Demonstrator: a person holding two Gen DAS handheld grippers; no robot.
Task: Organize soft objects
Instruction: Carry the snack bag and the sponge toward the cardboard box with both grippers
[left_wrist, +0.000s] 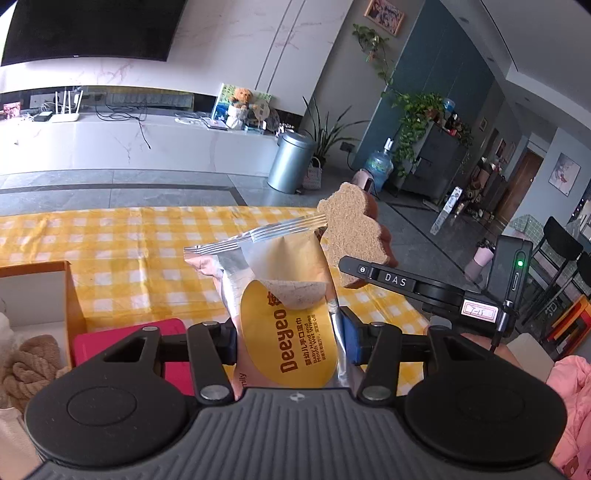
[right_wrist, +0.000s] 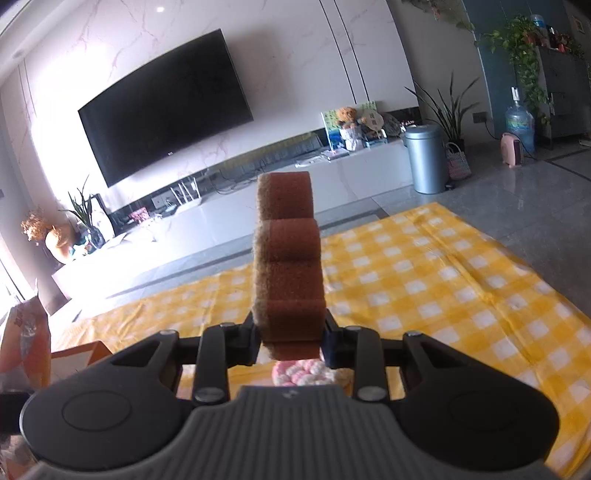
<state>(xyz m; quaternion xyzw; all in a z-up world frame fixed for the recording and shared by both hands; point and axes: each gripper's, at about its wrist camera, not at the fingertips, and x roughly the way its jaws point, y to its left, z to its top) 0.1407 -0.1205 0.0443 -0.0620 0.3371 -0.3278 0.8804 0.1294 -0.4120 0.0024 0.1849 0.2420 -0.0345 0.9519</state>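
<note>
Two items held: you have one soft object in each gripper, both lifted clear of the tabletop (right_wrist: 424, 266) with its yellow checked cloth.
Left gripper: your left gripper (left_wrist: 288, 336) is clamped on the wet wipes pack (left_wrist: 280, 295), pads pressing its sides; the pack stands upright, sealed edge pointing away from you.
Right gripper: your right gripper (right_wrist: 290, 341) is closed on the lower end of the brown sponge (right_wrist: 288, 258), which sticks up and forward between the fingers. In the left wrist view the same sponge (left_wrist: 354, 229) sits just beyond the pack, near its sealed edge.
Box: the open cardboard box (left_wrist: 70, 295) lies low on the left of the left wrist view, with a beige knotted rope piece (left_wrist: 31, 365) already inside and a pink case (left_wrist: 129, 339) just beside it.
Other soft item: a pink and white braided piece (right_wrist: 306, 371) lies on the cloth under the right gripper.
Step in hand: carrying, judged from both items being airborne.
Next move: probably bring each item over the box and lower it in before releasing; keep the two loads apart, since they are close together now.
</note>
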